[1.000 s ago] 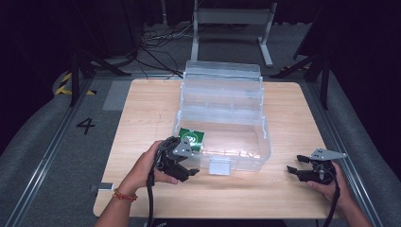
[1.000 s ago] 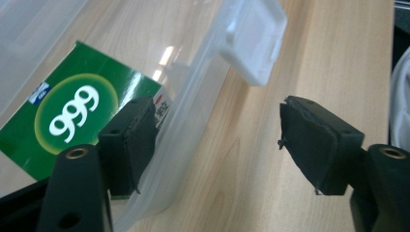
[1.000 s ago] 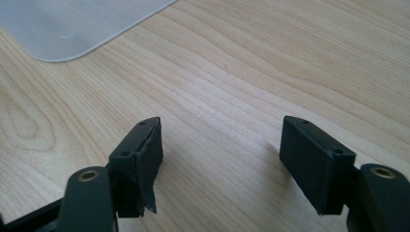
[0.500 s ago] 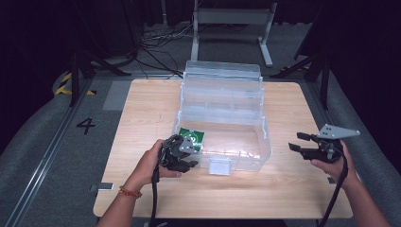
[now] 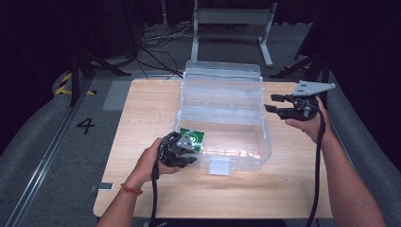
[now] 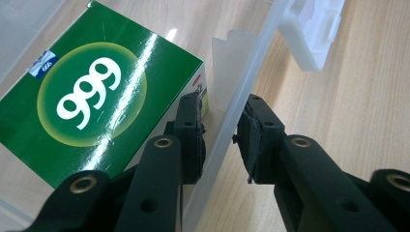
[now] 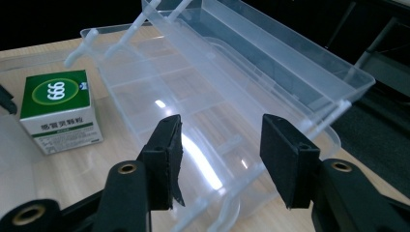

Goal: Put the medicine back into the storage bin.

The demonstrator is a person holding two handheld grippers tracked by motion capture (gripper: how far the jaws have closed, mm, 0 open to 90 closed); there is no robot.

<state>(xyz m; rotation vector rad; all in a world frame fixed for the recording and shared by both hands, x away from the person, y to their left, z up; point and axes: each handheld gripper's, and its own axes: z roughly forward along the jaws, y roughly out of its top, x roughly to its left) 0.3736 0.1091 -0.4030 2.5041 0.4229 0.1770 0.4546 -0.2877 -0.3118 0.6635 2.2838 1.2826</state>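
1. High view: the clear plastic organizer box (image 5: 222,118) stands open in the middle of the table (image 5: 142,109), its tiers stepped up toward the far side. The green carton (image 5: 191,138) lies in the near left corner of its bottom tray. The left gripper (image 5: 182,153) is at that same corner, far nearer the carton than the right gripper (image 5: 279,104), which hangs in the air off the box's right side, well apart from the carton.
2. Left gripper view: the left gripper (image 6: 220,140) has its jaws partly open and straddling the tray's thin front wall (image 6: 232,96); one jaw is inside, against the carton's (image 6: 92,106) white side, the other outside over the table. The jaws grip nothing firmly that I can tell. The carton lies flat, just to the inner side of the wall, so any grasp on it means shifting inward past the wall.
3. Right gripper view: the right gripper (image 7: 220,159) is wide open and empty, aimed along the box's tiers (image 7: 217,96); the carton (image 7: 60,108) sits beyond them
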